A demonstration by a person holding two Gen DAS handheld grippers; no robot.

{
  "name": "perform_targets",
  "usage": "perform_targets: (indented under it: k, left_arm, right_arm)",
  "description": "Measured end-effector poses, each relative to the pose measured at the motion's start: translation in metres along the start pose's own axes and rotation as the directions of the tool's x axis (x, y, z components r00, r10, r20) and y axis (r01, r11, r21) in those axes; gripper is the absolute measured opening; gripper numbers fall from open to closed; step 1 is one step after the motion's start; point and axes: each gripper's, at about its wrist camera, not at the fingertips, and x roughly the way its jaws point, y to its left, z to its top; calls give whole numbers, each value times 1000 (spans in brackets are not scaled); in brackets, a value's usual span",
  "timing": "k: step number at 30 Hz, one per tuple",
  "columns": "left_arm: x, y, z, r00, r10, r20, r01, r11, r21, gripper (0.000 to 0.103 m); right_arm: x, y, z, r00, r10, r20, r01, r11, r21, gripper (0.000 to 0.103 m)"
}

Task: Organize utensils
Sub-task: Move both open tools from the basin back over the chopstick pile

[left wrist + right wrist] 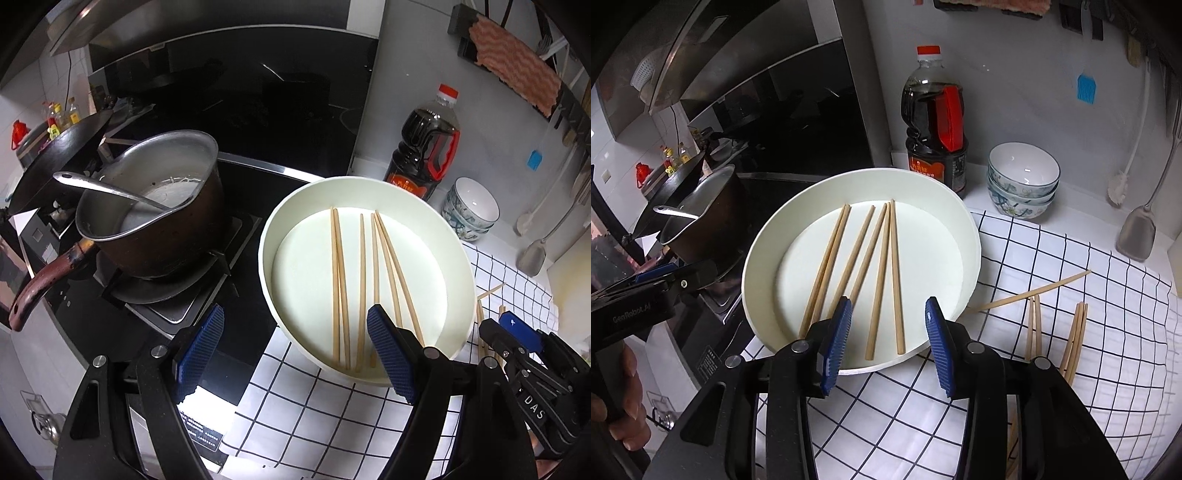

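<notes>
Six chopsticks (882,273) lie flat in the round white tray (964,218), fanned roughly side by side with their thick ends toward the near rim — gathered there, it seems, as the collecting place for the job. More chopsticks (1034,295) are loose on the checked cloth (1071,369) to the right of the tray: one long one pointing away toward the wall, two pairs nearer the camera, so the sorting looks only partly done.

The right gripper (888,338) hangs just above the tray's near rim with its blue pads apart at a middling gap and nothing between them; the chopsticks seen through the gap lie below in the tray, untouched. The left gripper (295,347) stands wide and empty over the tray's left edge, one pad over the black stovetop (240,332), the other over the tray.

The tray's raised wall is the edge to mind: anything carried in has to clear it. The tray's left side overhangs the stovetop, close to the saucepan (166,236) and its ladle (110,188). To the right the cloth gives open room around the loose sticks; the sauce bottle (936,129) and stacked bowls (1021,184) stand behind, well clear.
</notes>
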Motion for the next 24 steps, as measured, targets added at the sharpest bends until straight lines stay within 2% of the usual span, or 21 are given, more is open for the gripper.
perform_targets:
  k: [15,20,24]
  left_arm:
    - [-4,-15,-15,1000,-11,-1,11,1000,16,79]
    - [-2,-42,-24,999,-45,-13,46,996,80,79]
    - [-1,-73,-32,997,-81,-13,82,985,150,79]
  right_arm:
    - [-22,-11,-13,999,-19,33,19,1000,21,41]
    - [-32,-35,-29,998,-56,33,54,996,69,41]
    - [-41,-65,-48,993,-119,24,115,985,128,41]
